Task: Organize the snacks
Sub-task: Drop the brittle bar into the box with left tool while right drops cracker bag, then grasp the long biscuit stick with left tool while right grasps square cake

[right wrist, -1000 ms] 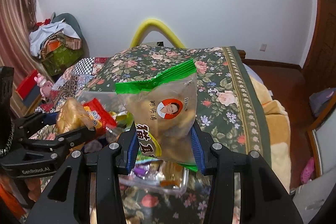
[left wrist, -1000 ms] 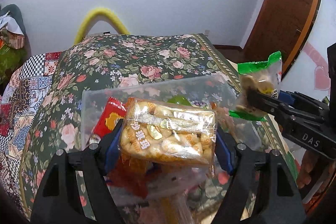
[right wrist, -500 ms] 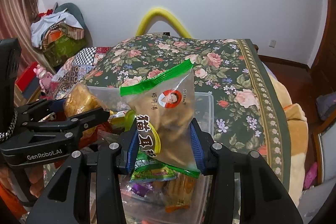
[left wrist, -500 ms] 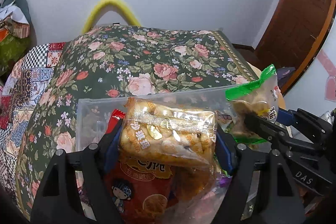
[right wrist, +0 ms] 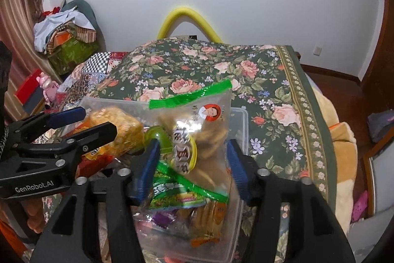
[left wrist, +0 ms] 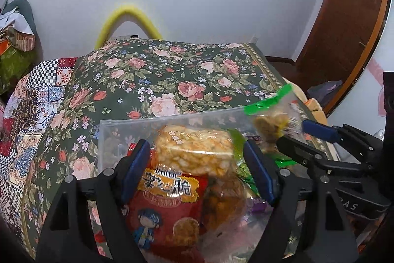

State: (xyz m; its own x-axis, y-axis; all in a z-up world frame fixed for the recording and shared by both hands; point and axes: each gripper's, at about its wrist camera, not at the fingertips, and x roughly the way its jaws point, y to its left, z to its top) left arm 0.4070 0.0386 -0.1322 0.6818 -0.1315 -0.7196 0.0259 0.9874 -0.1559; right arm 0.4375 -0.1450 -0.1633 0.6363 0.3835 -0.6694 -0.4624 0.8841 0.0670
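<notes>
A clear plastic bin [left wrist: 128,126] [right wrist: 242,125] full of snack packs sits on the floral bedspread. My left gripper [left wrist: 197,162] is open over the bin. The orange puffed-rice pack [left wrist: 194,152] [right wrist: 115,130] is blurred between its spread jaws, clear of the pads, above a red snack bag [left wrist: 162,211]. My right gripper [right wrist: 193,159] is open too. The green-topped clear snack bag [right wrist: 197,130] [left wrist: 268,122] is blurred between its jaws over the bin's right half, above a green pack [right wrist: 172,191].
The floral bedspread [left wrist: 172,75] stretches behind the bin. A patchwork quilt [left wrist: 27,115] lies to the left. A yellow foam arch [right wrist: 187,21] stands at the wall. Clothes are piled at the far left [right wrist: 66,36]. A wooden door [left wrist: 344,24] is at the right.
Both grippers came down over the bin and opened. The puffed-rice pack and the green-topped bag are released and dropping, both blurred.
</notes>
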